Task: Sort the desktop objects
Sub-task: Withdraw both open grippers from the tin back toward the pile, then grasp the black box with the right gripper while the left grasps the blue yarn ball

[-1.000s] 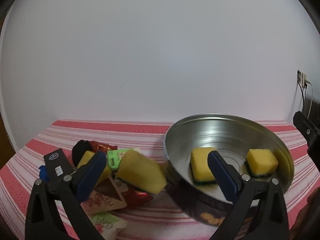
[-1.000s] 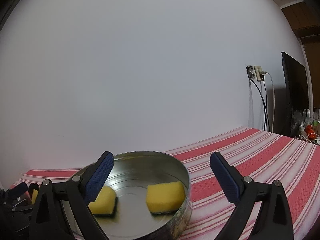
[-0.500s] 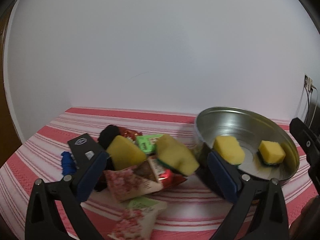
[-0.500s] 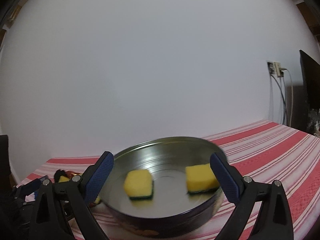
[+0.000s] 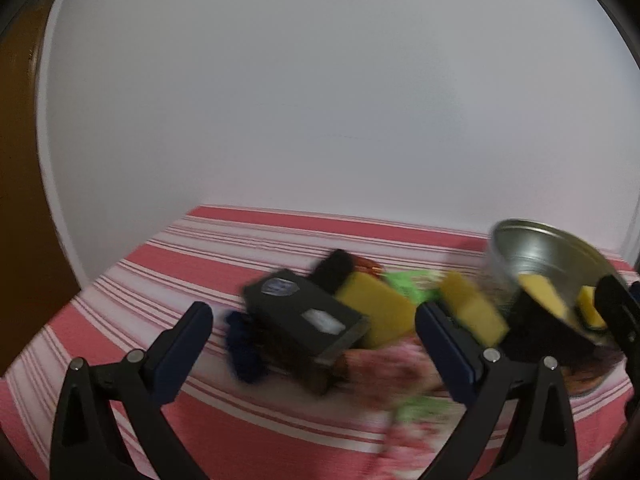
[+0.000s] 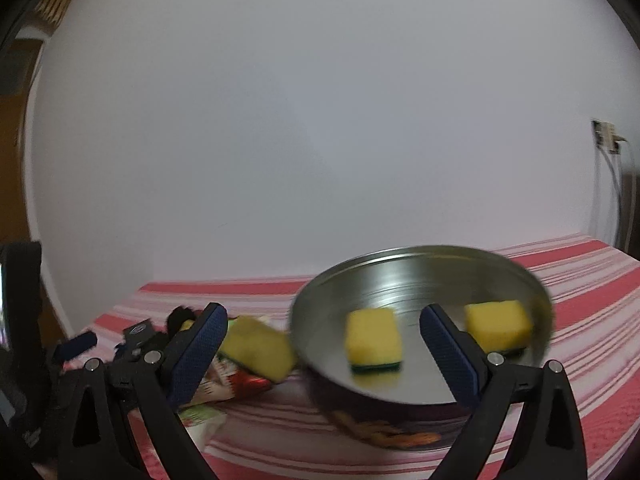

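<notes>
Red-and-white striped tablecloth, yellow sponges

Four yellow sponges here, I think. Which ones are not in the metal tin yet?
The two lying in the pile of packets left of the round tin: one sponge against the tin's outer wall, another sponge beside the black box.

Dim, flat indoor light, no hard shadows. Heavy motion blur on both views, esp. pile of objects and tin. Soft glare inside tin. Fisheye bending, dark vignette at edges. Tongs sharp.
</notes>
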`<action>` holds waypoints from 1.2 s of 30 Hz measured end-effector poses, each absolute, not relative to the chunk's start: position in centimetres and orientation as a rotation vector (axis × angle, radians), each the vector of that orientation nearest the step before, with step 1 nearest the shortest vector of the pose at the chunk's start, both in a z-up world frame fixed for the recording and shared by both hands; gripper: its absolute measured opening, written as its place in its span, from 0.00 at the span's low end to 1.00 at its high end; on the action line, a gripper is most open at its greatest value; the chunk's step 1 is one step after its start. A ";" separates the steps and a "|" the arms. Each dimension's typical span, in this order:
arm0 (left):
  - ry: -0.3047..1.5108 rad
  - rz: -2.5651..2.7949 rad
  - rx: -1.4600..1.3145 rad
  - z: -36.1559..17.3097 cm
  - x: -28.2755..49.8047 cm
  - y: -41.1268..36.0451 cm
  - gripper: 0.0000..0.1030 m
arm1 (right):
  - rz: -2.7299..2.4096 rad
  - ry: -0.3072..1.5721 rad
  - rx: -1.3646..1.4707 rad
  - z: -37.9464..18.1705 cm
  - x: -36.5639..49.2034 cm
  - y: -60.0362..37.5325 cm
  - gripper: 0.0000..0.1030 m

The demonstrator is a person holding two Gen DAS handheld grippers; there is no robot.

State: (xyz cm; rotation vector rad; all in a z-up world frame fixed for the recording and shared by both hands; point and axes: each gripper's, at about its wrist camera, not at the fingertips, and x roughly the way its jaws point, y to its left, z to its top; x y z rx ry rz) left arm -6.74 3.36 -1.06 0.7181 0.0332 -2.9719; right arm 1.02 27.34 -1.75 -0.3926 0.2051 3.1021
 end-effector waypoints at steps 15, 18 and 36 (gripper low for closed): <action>0.160 -2.716 0.719 -2.3 -12.3 -9.4 0.99 | 3.330 0.003 -0.748 -3.1 -3.2 18.0 0.81; 0.240 -2.720 0.743 -2.7 -12.4 -10.4 0.99 | 3.350 -0.067 -0.866 -3.7 -5.0 15.9 0.79; 0.288 -2.737 0.753 -2.9 -13.0 -11.2 0.99 | 3.290 -0.325 -1.346 -7.0 -12.1 8.4 0.48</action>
